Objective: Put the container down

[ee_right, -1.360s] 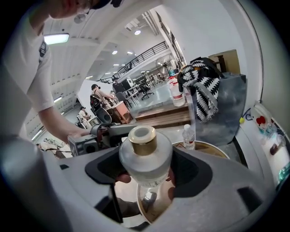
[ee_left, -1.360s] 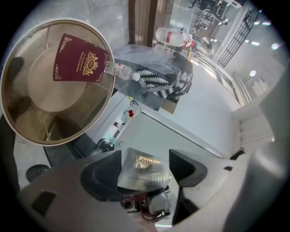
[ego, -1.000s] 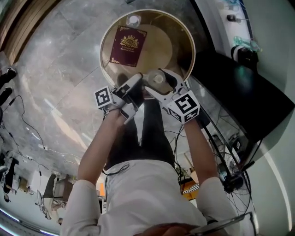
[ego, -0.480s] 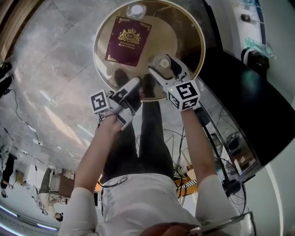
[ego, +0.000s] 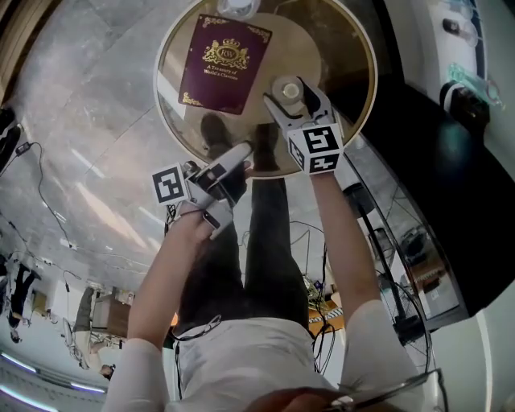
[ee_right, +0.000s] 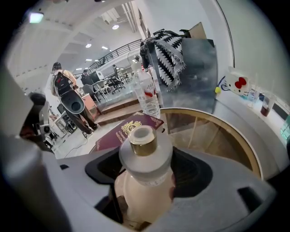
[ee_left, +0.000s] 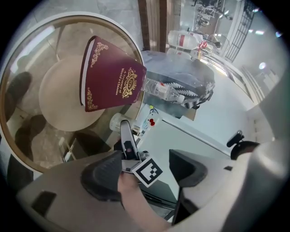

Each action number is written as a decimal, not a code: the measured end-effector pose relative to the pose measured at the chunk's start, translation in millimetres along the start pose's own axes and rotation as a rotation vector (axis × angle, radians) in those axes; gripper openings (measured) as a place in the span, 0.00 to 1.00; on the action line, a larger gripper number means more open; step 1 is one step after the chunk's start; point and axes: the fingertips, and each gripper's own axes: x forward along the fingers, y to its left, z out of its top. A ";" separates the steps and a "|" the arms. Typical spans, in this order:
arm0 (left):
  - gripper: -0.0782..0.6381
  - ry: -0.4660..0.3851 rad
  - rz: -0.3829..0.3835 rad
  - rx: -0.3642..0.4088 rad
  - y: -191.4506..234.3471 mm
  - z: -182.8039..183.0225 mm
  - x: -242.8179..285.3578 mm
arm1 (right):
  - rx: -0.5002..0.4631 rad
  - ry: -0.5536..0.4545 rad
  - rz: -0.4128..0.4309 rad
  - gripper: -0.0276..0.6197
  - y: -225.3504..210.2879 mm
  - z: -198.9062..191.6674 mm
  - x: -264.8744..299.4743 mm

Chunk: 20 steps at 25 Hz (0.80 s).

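The container (ego: 286, 88) is a cream bottle with a frosted cap and gold ring (ee_right: 144, 156). My right gripper (ego: 293, 96) (ee_right: 147, 186) is shut on its body and holds it upright over the near right part of the round glass table (ego: 330, 40). Whether its base touches the glass cannot be told. In the left gripper view its cap (ee_left: 117, 121) peeks out beyond the right gripper (ee_left: 131, 149). My left gripper (ego: 237, 159) (ee_left: 145, 174) is open with nothing in it, at the table's near edge, left of the right one.
A maroon book (ego: 224, 63) (ee_left: 111, 79) (ee_right: 122, 131) lies on the table's left half. A clear water bottle (ego: 236, 6) (ee_right: 146, 97) stands at its far edge. A black surface (ego: 434, 161) is at right. Cables (ego: 40, 201) trail over the marble floor.
My right gripper has carried the container farther in over the table. The left gripper has stayed open near the table's front edge.
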 end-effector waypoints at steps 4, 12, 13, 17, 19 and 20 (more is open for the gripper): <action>0.54 0.004 0.024 0.010 12.0 5.5 -4.2 | -0.037 0.033 -0.024 0.56 -3.4 -18.0 14.0; 0.54 0.004 0.045 0.007 27.2 10.7 -11.2 | -0.047 0.049 -0.050 0.56 -12.8 -28.5 29.5; 0.54 0.005 0.045 0.007 28.1 11.4 -11.4 | -0.048 0.049 -0.052 0.56 -13.5 -29.0 31.0; 0.54 0.010 0.044 0.014 28.8 13.8 -11.0 | -0.064 0.042 -0.063 0.56 -14.5 -28.0 34.9; 0.54 0.014 0.044 0.019 28.7 15.0 -11.0 | -0.074 0.034 -0.071 0.56 -12.9 -26.0 35.8; 0.54 0.015 0.045 0.020 28.8 15.7 -11.3 | -0.082 0.032 -0.076 0.56 -11.8 -25.8 36.1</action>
